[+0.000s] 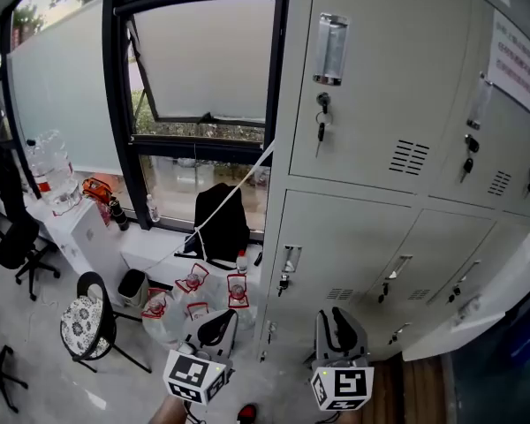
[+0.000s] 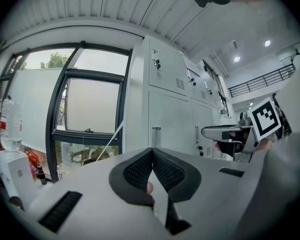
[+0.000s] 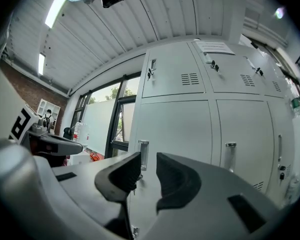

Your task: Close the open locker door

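The pale grey metal locker door (image 1: pixel 503 303) is seen swung outward at the lower right end of the grey steel locker bank (image 1: pixel 380 104). Before the bank's lower row, the right gripper (image 3: pixel 147 161) is held with jaws slightly apart, nothing between them. Further left, the left gripper (image 2: pixel 152 153) is held with jaws pressed together, empty.
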The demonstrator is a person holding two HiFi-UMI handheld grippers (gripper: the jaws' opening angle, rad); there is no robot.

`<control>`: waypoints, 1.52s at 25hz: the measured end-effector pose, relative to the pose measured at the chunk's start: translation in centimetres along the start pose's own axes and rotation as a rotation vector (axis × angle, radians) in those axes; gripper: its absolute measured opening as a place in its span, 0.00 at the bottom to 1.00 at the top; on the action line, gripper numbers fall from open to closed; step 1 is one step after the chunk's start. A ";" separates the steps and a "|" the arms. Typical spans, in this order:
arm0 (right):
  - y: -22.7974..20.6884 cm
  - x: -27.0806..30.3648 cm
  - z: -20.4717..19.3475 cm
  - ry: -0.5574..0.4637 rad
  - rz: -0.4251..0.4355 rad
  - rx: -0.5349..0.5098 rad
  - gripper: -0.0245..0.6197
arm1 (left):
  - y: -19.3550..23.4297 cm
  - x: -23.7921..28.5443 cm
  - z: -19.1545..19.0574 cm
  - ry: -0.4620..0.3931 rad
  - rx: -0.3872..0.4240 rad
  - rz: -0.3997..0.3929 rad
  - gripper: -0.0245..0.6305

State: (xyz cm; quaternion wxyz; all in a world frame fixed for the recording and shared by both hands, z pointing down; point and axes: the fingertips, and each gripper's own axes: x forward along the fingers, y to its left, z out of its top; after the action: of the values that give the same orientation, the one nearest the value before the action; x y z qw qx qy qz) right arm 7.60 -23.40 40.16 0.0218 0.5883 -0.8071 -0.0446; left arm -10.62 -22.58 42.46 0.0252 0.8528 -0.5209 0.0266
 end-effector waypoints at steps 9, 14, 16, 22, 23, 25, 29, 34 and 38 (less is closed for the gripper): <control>-1.1 -8.4 -1.7 0.024 -0.036 -0.049 0.09 | -5.1 -4.9 -1.5 0.027 0.008 0.003 0.07; -0.8 -12.4 -3.7 0.058 -0.040 -0.018 0.07 | -7.9 -7.8 -3.2 0.057 0.009 -0.004 0.07; -0.3 -13.5 -4.7 0.083 -0.032 0.001 0.06 | -8.7 -8.7 -4.1 0.074 0.012 -0.003 0.07; 0.4 -14.9 -5.5 0.104 -0.024 -0.008 0.06 | -9.4 -10.1 -4.7 0.081 0.019 0.003 0.07; 0.5 -15.0 -5.5 0.103 -0.022 -0.009 0.06 | -9.4 -10.2 -4.7 0.078 0.020 0.006 0.07; 0.6 -15.0 -5.3 0.098 -0.017 -0.009 0.06 | -9.4 -10.3 -4.6 0.075 0.020 0.009 0.07; 0.7 -14.9 -5.1 0.091 -0.008 -0.011 0.06 | -9.6 -10.1 -4.4 0.072 0.026 0.009 0.07; 0.3 -14.5 -4.8 0.084 -0.009 -0.010 0.06 | -9.6 -9.6 -4.0 0.066 0.023 0.007 0.07; 0.4 -14.1 -4.9 0.085 0.000 -0.013 0.06 | -9.4 -9.4 -4.0 0.069 0.029 0.012 0.07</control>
State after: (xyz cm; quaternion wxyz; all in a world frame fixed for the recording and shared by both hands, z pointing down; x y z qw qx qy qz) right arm 12.01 -10.06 45.35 0.0599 0.5897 -0.8050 -0.0246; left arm -6.63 -9.71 45.64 0.0305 0.8487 -0.5242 0.0637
